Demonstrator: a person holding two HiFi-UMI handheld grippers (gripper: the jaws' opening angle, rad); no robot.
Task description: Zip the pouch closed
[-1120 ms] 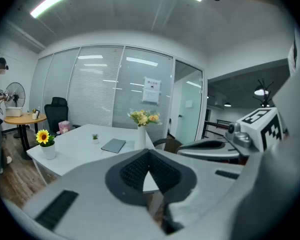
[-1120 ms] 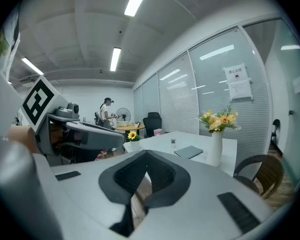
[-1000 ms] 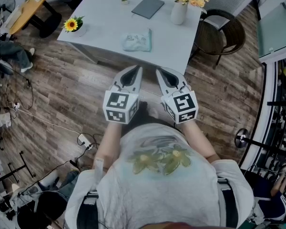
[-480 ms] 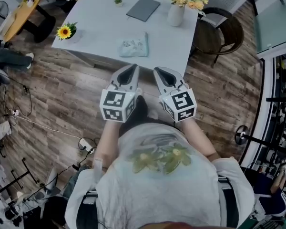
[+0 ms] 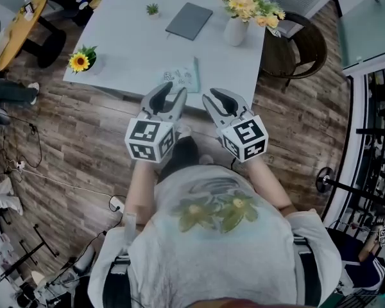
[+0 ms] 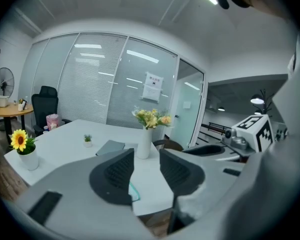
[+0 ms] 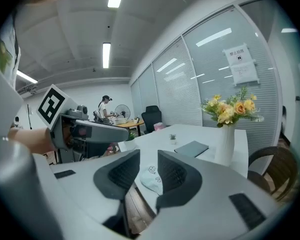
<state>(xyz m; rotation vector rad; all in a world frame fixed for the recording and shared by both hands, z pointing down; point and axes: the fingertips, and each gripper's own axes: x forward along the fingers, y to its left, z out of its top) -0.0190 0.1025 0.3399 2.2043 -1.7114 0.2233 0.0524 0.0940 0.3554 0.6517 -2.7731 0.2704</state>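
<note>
A pale blue printed pouch (image 5: 181, 79) lies flat near the front edge of the white table (image 5: 135, 43). Both grippers hang in front of that edge, short of the pouch. My left gripper (image 5: 165, 90) is just left of the pouch and its jaws are opening, with nothing between them. My right gripper (image 5: 222, 96) is to the pouch's right; its jaws are opening too and hold nothing. In the right gripper view the pouch (image 7: 151, 176) shows through the gap of the right gripper (image 7: 148, 155). In the left gripper view only the pouch's teal edge (image 6: 135, 192) peeks past the left gripper (image 6: 146, 152).
On the table stand a white vase of flowers (image 5: 236, 25), a grey notebook (image 5: 188, 21), a potted sunflower (image 5: 81, 61) and a tiny plant (image 5: 153, 9). A dark round chair (image 5: 296, 43) sits at the table's right corner. Wood floor lies below the grippers.
Both grippers have moved forward toward the table's front edge and the pouch. Their jaws, shut before, now stand apart.
</note>
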